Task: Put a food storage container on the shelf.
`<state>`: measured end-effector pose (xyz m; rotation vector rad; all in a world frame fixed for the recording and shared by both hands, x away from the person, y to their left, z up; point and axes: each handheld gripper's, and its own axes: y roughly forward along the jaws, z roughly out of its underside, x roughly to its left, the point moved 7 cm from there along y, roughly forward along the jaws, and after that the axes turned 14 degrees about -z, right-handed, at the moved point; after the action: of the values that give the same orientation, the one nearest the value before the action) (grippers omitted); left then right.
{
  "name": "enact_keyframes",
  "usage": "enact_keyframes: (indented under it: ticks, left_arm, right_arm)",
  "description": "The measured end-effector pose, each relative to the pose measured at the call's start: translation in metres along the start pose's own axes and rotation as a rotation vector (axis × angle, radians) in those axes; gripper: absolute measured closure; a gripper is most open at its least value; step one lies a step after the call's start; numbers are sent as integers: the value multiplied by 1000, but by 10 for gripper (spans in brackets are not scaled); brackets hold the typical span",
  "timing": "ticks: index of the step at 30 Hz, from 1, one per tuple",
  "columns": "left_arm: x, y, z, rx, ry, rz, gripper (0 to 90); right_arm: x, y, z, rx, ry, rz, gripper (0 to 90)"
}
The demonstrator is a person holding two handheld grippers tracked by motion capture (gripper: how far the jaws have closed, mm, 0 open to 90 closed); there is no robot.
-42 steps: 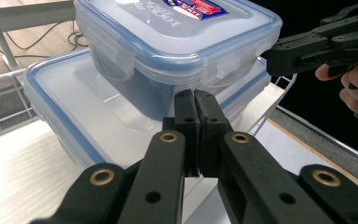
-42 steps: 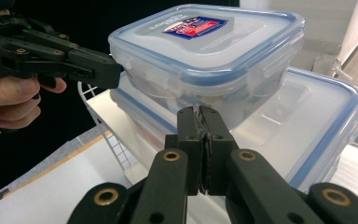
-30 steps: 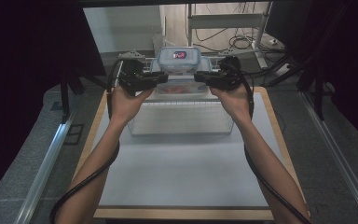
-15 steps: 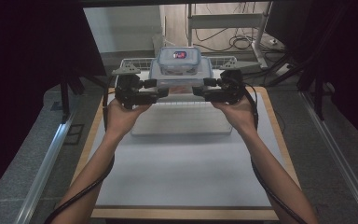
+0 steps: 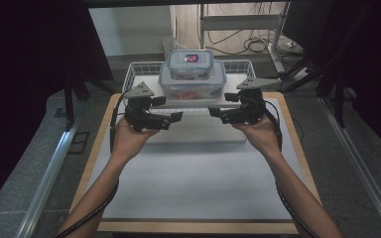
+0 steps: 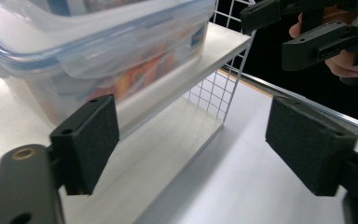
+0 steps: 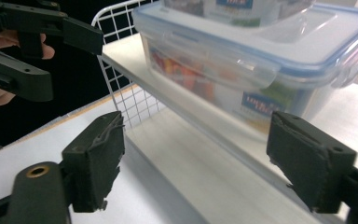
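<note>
At the left of the high view, the left gripper sits in the person's left hand, low over the white worktop and pointing inward toward the middle. Its fingers are spread wide with nothing between them; they have just been opening. In the left gripper view the fingers frame the near edge of the white shelf board and the wire mesh beneath it.

Between the two grippers and a little farther back stands the white wire rack, with the large clear lidded container resting on its shelf board. A smaller lidded container is stacked on top of the large one. Coloured contents show through the large container's wall in both gripper views, though what they are cannot be told.

To the right, the right gripper is held in the right hand, mirroring the left and pointing inward. Its fingers likewise stand apart and grasp nothing, having just been opening. Neither gripper touches the containers.
</note>
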<state>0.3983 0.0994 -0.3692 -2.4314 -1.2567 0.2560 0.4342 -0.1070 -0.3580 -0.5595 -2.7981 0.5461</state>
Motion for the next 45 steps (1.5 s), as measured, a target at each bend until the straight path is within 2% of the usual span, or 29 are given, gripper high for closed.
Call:
enact_keyframes:
  ticks: [11, 23, 31, 39, 45]
  left_arm:
    - [-12, -8, 26, 16, 16, 11, 97]
    - [-23, -18, 64, 30, 18, 0, 69]
    - [-27, -20, 84, 39, 29, -17, 69]
    - [-35, -19, 101, 31, 30, -31, 64]
    - [-40, -16, 117, 45, 39, -31, 63]
  right_arm:
    - [16, -4, 19, 25, -11, -6, 121]
    - [38, 3, 46, 78, -54, -16, 71]
    - [44, 9, 64, 97, -61, -20, 64]
    - [49, 10, 80, 94, -47, -30, 55]
    - [51, 9, 95, 97, -42, -29, 33]
